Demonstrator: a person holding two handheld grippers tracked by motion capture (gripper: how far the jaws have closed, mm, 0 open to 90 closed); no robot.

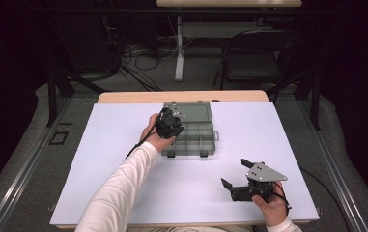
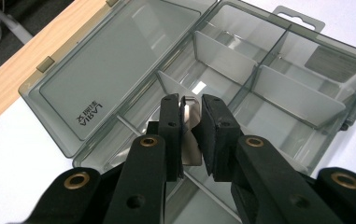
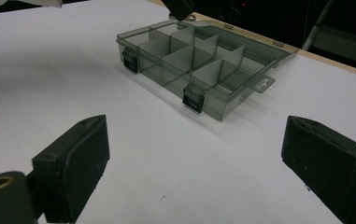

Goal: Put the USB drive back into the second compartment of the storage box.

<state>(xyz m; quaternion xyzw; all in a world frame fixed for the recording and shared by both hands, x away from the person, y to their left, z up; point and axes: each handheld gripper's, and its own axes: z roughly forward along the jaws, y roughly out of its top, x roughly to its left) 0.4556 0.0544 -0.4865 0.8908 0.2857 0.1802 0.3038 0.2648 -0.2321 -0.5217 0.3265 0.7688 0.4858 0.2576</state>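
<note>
Divider gripped over open box

Divider (image 2: 190, 135) is standing upright on edge, its long axis running up between the left gripper (image 2: 192, 109) pads clamping it, over the box (image 2: 306, 74). Right gripper (image 3: 194, 154) is resting nearby, jaws apart.

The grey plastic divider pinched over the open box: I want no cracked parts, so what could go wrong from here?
1. The left hand-held gripper pinches the thin grey plastic divider by a narrow strip, so it could twist or slip.
2. The smoky transparent plastic compartment box lies unheld while the right hand-held gripper waits open on the white table; pulling or pushing may drag the box.
</note>
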